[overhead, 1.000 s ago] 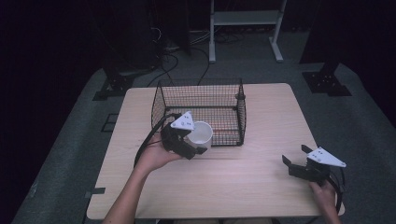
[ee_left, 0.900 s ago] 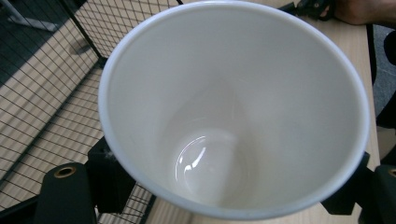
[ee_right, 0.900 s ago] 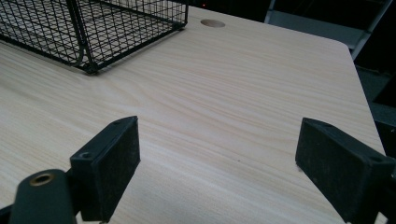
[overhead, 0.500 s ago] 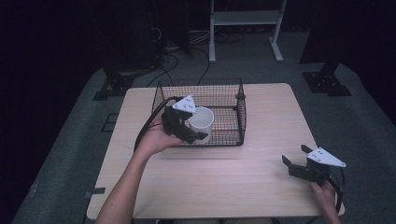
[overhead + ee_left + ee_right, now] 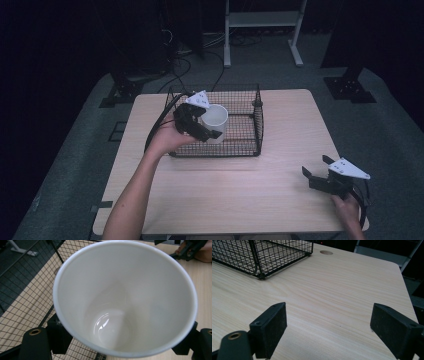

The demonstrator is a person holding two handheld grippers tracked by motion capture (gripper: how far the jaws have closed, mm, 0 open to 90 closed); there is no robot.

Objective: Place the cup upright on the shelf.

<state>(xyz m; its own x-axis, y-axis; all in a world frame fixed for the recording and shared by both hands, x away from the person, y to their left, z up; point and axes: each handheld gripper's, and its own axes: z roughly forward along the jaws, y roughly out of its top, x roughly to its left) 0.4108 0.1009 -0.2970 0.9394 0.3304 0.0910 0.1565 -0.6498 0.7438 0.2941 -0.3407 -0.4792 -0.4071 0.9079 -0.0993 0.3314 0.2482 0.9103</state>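
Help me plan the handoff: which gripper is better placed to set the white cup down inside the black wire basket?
Left. The left gripper holds the white cup over the black wire basket; the right gripper sits open, far away.

I'm holding the cup (image 5: 216,121) in my left gripper (image 5: 202,127) over the basket's (image 5: 252,125) nine-o'clock side, inside its rim. The basket is sitting at the table's (image 5: 280,200) twelve o'clock, toward the far edge. My right gripper (image 5: 316,172) is resting at four o'clock, well apart from the basket, near the table's corner.
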